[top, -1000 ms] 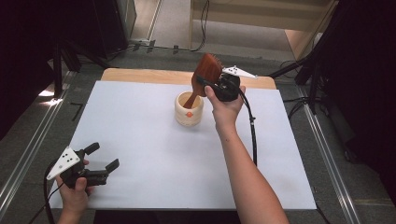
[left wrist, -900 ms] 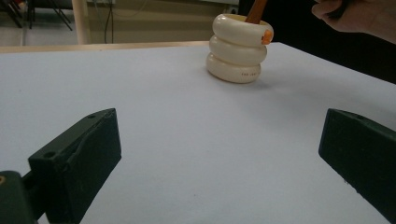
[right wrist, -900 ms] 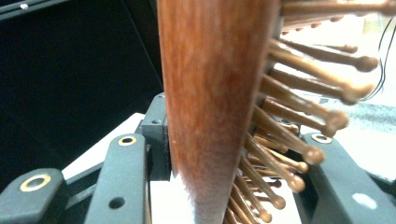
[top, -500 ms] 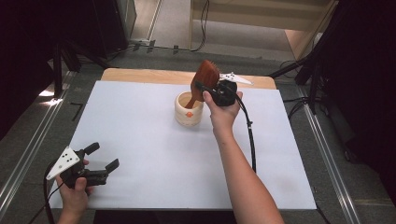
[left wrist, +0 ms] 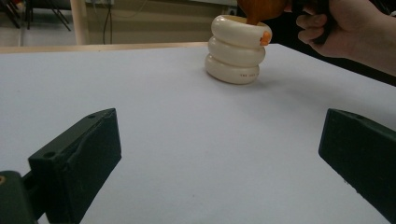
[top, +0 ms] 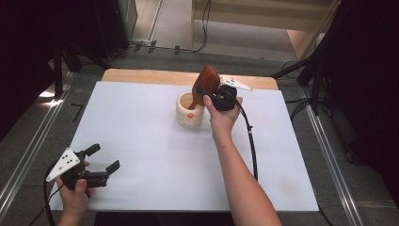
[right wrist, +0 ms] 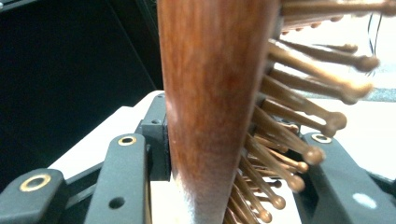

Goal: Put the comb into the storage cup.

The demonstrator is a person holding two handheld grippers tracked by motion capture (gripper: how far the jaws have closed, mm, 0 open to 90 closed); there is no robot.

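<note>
A brown wooden hairbrush (top: 207,80) stands tilted over a cream ribbed cup (top: 189,114) at the far middle of the white mat, its handle end down inside the cup's mouth. My right gripper (top: 205,90) is shut on the brush head; in the right gripper view the wood back (right wrist: 210,93) and bristles (right wrist: 299,116) sit between both jaws. The left gripper (top: 104,158) rests open near the front left corner of the mat, nothing in it. From it, the cup (left wrist: 236,51) shows far ahead, with the brush tip (left wrist: 259,7) entering it.
A white mat (top: 155,155) covers the table; a wood strip (top: 141,75) shows along the far edge. The right gripper's black cable (top: 251,146) trails along the mat's right side. Metal rails and dark stands flank the table.
The right hand has lowered the hairbrush, so its handle end sits deeper in the cup. The left gripper has stayed in place.
</note>
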